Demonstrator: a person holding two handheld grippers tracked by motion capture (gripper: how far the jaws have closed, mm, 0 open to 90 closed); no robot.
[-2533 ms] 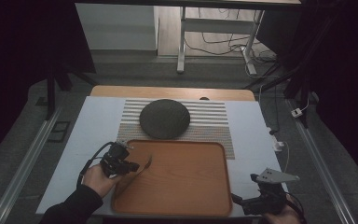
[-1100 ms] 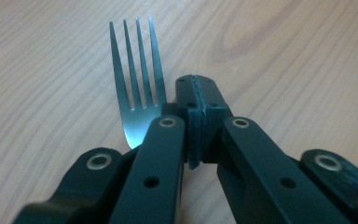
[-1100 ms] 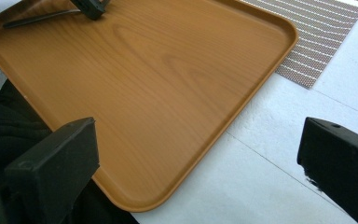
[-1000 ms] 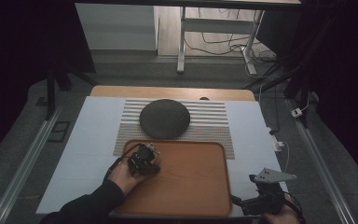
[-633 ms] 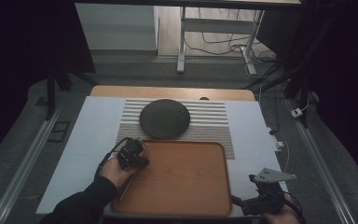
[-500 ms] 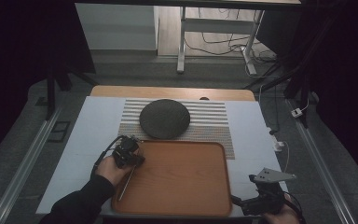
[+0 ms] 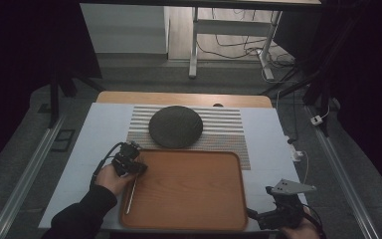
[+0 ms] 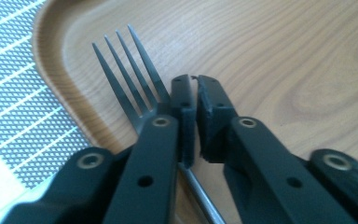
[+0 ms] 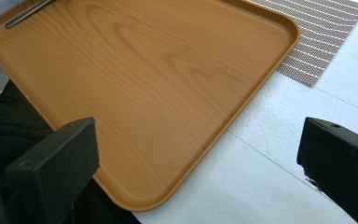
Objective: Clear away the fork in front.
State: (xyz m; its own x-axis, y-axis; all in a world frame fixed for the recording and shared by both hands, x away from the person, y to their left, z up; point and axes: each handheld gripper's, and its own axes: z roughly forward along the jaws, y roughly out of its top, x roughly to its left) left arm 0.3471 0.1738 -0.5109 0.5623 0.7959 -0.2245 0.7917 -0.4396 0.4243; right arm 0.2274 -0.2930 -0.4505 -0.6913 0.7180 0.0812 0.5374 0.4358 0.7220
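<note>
Placement appears done: the slim silver metal fork (image 8: pixel 135 79) lies flat along the left edge of the rectangular wooden tray (image 7: pixel 189 219). The left gripper (image 8: pixel 193 100), jaws just parting, grips nothing; withdrawal remains. The right gripper (image 9: pixel 200 154) gapes empty.

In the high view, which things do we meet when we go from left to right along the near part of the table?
Left hand-held gripper → fork lying along the tray's left edge → wooden tray → right hand-held gripper.
</note>
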